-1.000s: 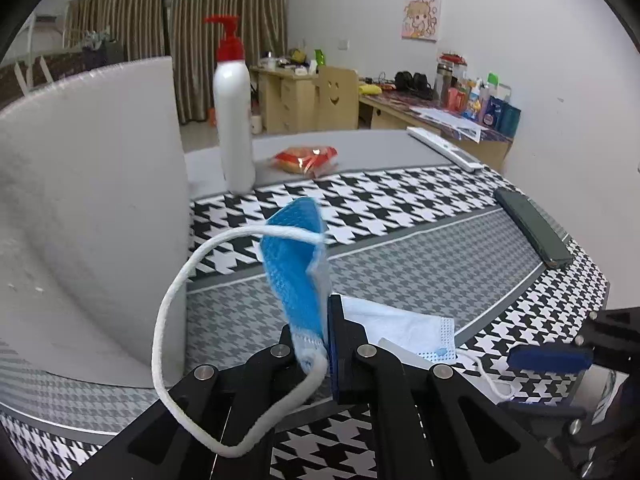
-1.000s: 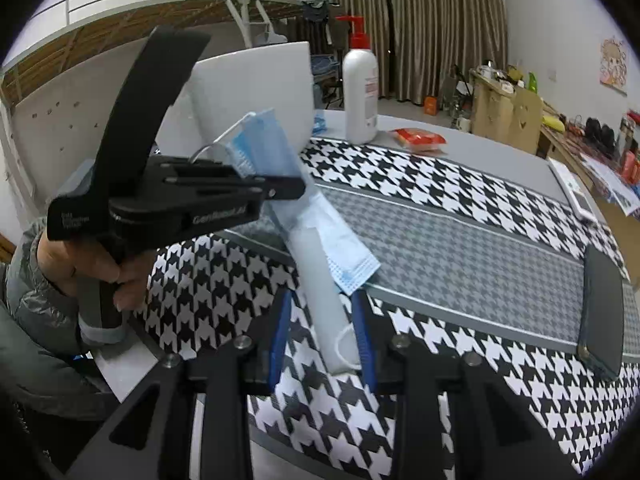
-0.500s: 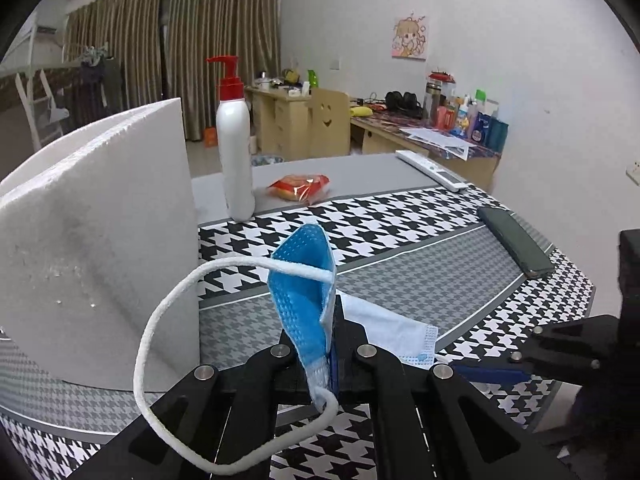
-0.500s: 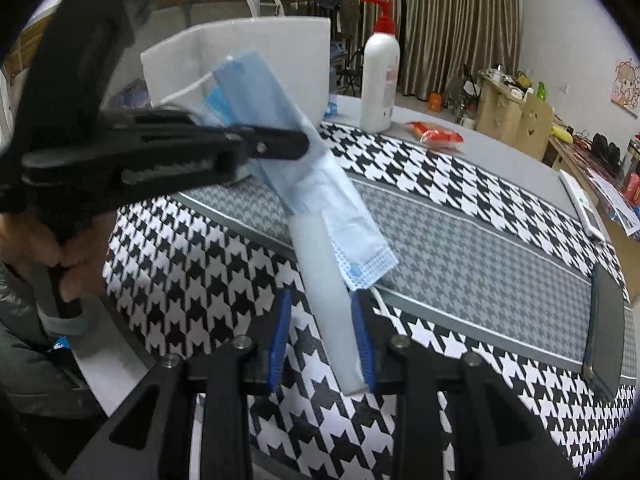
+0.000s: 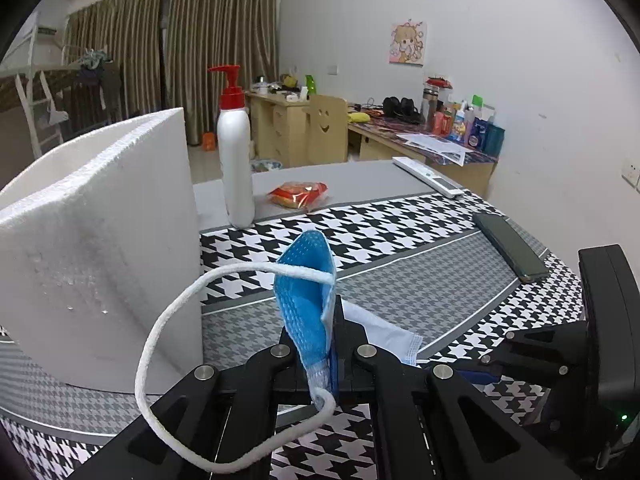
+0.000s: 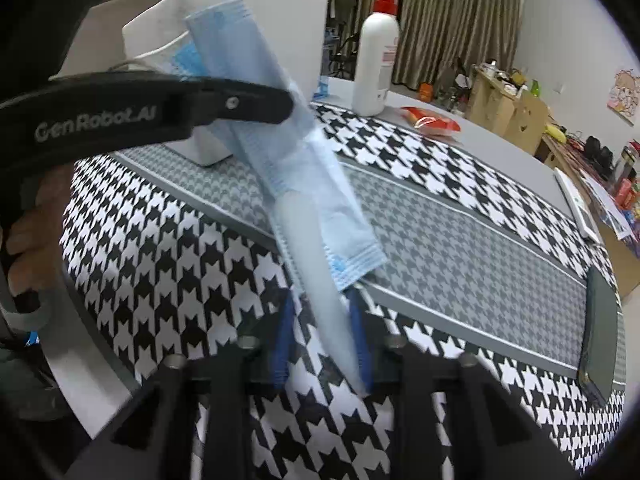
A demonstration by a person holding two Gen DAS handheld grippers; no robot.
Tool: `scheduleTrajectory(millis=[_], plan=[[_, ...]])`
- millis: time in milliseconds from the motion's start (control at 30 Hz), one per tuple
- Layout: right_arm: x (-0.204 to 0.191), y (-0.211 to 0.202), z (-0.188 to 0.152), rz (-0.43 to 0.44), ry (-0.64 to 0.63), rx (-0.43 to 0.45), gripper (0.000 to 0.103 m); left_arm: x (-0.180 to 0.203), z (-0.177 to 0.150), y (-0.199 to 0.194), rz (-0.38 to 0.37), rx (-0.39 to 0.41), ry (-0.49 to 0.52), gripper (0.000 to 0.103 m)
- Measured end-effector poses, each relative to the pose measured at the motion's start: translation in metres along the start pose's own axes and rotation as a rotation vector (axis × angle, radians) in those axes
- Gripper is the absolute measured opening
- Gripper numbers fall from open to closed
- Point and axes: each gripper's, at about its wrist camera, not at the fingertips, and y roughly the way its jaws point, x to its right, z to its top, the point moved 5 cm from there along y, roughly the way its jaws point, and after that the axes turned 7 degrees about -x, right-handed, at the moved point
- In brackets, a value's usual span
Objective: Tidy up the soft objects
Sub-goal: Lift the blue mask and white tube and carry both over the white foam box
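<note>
A blue face mask [image 5: 306, 296] with a white ear loop [image 5: 160, 344] is pinched at one end in my shut left gripper [image 5: 324, 364], held above the table. In the right wrist view the mask [image 6: 280, 140] hangs stretched from the left gripper [image 6: 276, 104] down toward my right gripper [image 6: 322, 332]. Its lower end, with a white folded strip [image 6: 316, 272], lies between the right gripper's blue pads [image 6: 282, 340], which stand a little apart; I cannot tell if they grip it.
A white foam box [image 5: 92, 248] stands at the left on the houndstooth tablecloth [image 5: 420, 280]. A white pump bottle [image 5: 236, 160], a red snack packet [image 5: 298, 194], a white remote [image 5: 428, 176] and a dark phone [image 5: 510, 248] lie farther back and right.
Both grippers have risen and pulled back with the mask, which now hangs stretched between them. The right gripper's pads stay about as far apart.
</note>
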Motion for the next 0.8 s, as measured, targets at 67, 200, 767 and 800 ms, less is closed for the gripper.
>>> scheduleTrajectory(millis=[67, 200, 767, 800], plan=[[0.004, -0.008, 0.003, 0.013, 0.023, 0.028, 0.013, -0.001, 0.000, -0.001, 0.010, 0.004, -0.001, 0.004], [0.006, -0.026, 0.006, 0.039, 0.056, 0.080, 0.012, -0.004, 0.001, -0.004, 0.036, 0.020, 0.002, 0.004], [0.032, -0.086, 0.020, 0.055, 0.240, 0.288, 0.012, -0.026, 0.011, -0.038, 0.105, 0.112, -0.017, 0.004], [0.031, -0.088, 0.021, 0.053, 0.238, 0.294, 0.012, -0.026, 0.012, -0.041, 0.108, 0.118, -0.016, 0.004]])
